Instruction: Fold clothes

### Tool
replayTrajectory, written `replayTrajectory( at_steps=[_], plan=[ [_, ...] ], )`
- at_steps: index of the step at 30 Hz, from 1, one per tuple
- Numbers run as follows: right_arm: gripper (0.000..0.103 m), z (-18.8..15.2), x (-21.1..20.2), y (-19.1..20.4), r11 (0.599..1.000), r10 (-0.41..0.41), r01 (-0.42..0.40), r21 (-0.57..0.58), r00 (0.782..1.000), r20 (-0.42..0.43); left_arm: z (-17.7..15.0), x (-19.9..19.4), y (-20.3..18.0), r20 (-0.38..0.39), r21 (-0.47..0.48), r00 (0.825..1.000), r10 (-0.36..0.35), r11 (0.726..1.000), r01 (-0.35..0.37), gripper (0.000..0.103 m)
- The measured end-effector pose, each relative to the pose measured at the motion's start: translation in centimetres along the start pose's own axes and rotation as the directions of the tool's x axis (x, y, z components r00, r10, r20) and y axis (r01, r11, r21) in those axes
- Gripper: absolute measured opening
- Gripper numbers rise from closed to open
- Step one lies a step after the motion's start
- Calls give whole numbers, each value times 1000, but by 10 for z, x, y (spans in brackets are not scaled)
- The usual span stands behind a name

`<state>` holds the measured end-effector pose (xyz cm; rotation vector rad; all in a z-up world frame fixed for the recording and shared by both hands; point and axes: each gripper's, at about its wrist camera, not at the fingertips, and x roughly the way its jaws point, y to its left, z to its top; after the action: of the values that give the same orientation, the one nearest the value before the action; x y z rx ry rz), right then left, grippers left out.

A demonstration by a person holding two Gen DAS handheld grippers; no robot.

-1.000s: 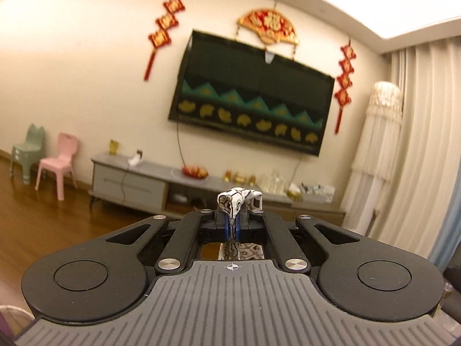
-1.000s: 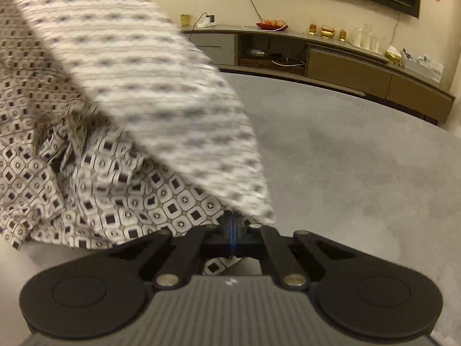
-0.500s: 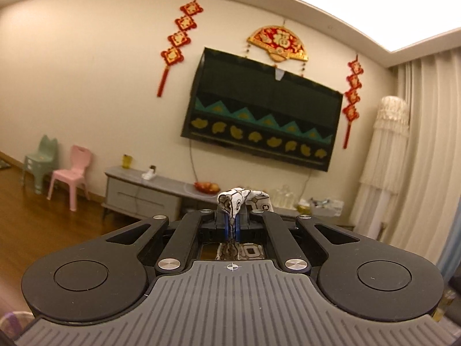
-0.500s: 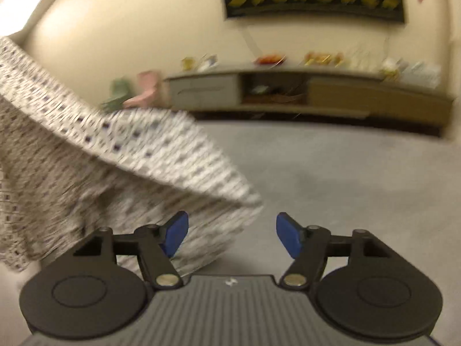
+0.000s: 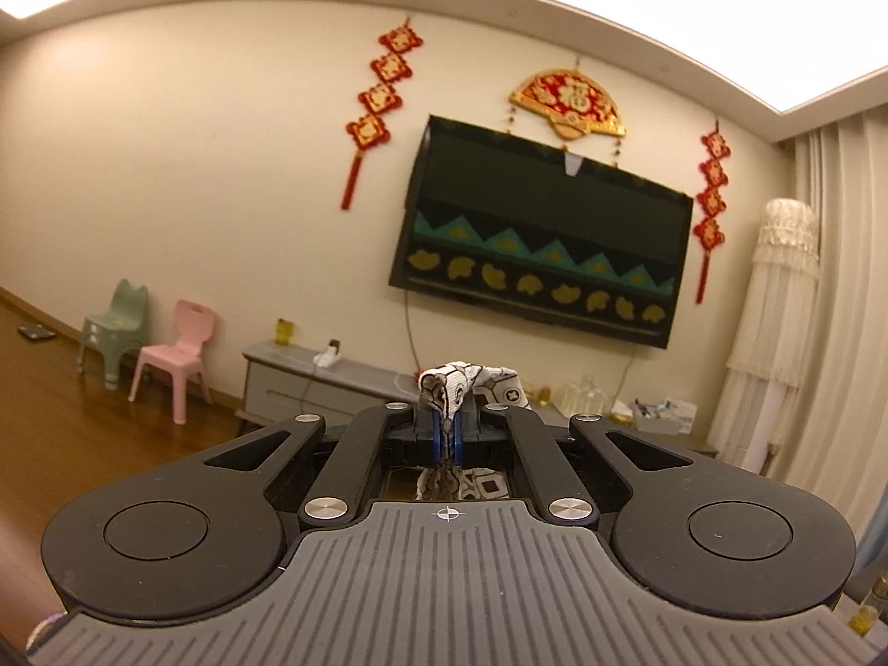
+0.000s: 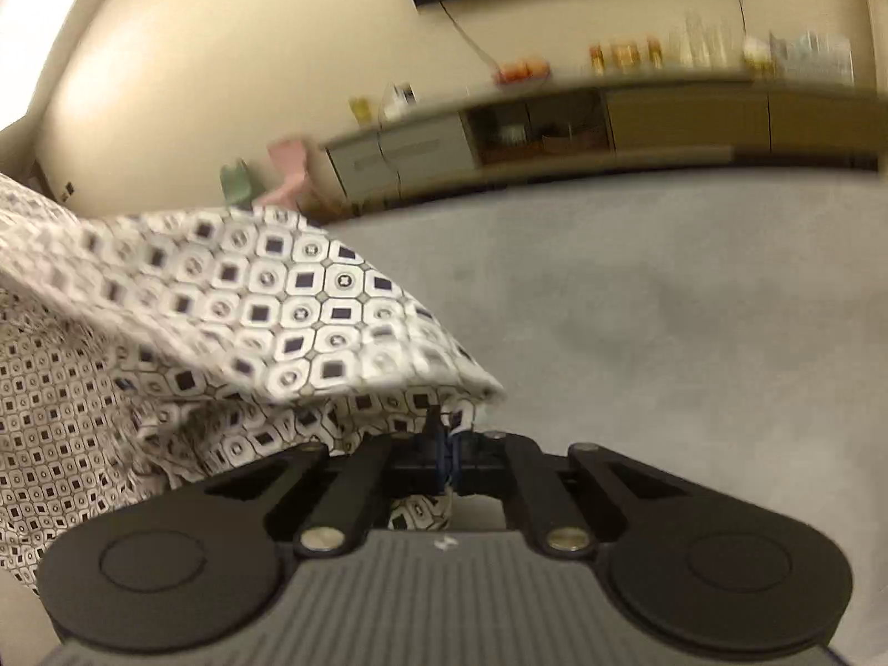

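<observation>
Two grippers pinched onto patterned shirt (image 6: 311, 305): left gripper (image 5: 447, 433), right gripper (image 6: 447, 444). Below, grey carpet (image 6: 666, 305); beyond, TV cabinet (image 5: 311, 383), wall television (image 5: 544, 244).

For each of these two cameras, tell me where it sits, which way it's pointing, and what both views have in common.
Left wrist view: sits on the left hand-held gripper, raised and facing the wall with the TV; its fingers are closed on a bunch of patterned cloth; a bit of the person's wrist shows at the lower left edge.
Right wrist view: sits on the right hand-held gripper, angled down over the grey surface; it is shut on the patterned cloth draping to the left.
Shared: the cloth, the TV cabinet, the pink chair.
</observation>
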<state>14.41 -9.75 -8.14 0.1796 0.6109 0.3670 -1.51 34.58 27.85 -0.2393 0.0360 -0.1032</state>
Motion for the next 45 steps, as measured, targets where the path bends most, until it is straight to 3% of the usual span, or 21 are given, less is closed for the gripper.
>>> replayTrajectory(
  at_steps=[5,8,11,13,14,16,18,20,21,22,24,25,26,27,28,30,36,41,43,45],
  plan=[
    [2,53,-93,20,964,-63,95,-247,989,134,16,-20,22,85,-56,996,41,998,-37,0],
    [2,88,-152,33,901,-83,159,-404,976,200,28,-20,40,105,-114,993,57,992,-45,0],
    [2,123,-210,47,807,-91,229,-544,959,268,40,-13,58,104,-179,992,67,983,-48,0],
    [2,146,-249,56,731,-89,276,-625,945,313,41,16,71,25,-202,997,73,977,-67,0],
    [2,155,-247,55,707,-101,277,-651,950,295,36,37,80,-26,-216,997,78,973,-82,0],
    [2,170,-198,41,708,-153,246,-662,969,196,14,91,90,-150,-200,982,118,969,-147,0],
    [2,179,-123,16,732,-213,213,-647,974,79,-14,150,96,-278,-159,945,173,962,-223,0],
    [3,177,-44,-15,766,-294,219,-604,956,-26,-63,206,99,-396,-83,885,245,950,-300,0],
    [11,174,-4,-33,788,-350,257,-560,935,-62,-87,234,101,-451,-41,847,281,942,-334,0],
    [29,169,27,-51,805,-405,310,-505,910,-87,-114,251,105,-490,-5,812,317,930,-367,0],
    [38,149,29,-76,844,-429,351,-405,895,-118,-169,283,113,-558,70,733,388,903,-425,0],
    [40,138,25,-88,861,-432,364,-355,892,-133,-193,290,118,-585,85,706,399,896,-436,0],
    [43,127,21,-100,875,-435,377,-304,888,-149,-210,292,123,-598,79,698,394,896,-437,0],
    [52,117,18,-112,886,-436,390,-253,885,-164,-227,294,127,-611,73,690,388,896,-439,0],
    [62,106,14,-124,894,-437,402,-200,882,-179,-238,294,130,-620,64,689,375,900,-432,0],
    [65,84,6,-148,900,-435,425,-94,876,-210,-254,295,132,-622,67,690,369,904,-423,0],
    [65,62,5,-170,899,-435,408,-158,873,-220,-249,304,134,-598,17,720,353,903,-429,0],
    [65,45,6,-180,886,-444,389,-252,868,-223,-212,293,128,-542,-3,788,291,938,-348,0],
    [54,35,16,-182,871,-461,380,-310,850,-254,-199,288,124,-520,-12,809,276,944,-330,0],
    [54,30,18,-194,886,-446,380,-266,856,-261,-186,282,121,-488,-24,833,259,951,-310,0]
  ],
)
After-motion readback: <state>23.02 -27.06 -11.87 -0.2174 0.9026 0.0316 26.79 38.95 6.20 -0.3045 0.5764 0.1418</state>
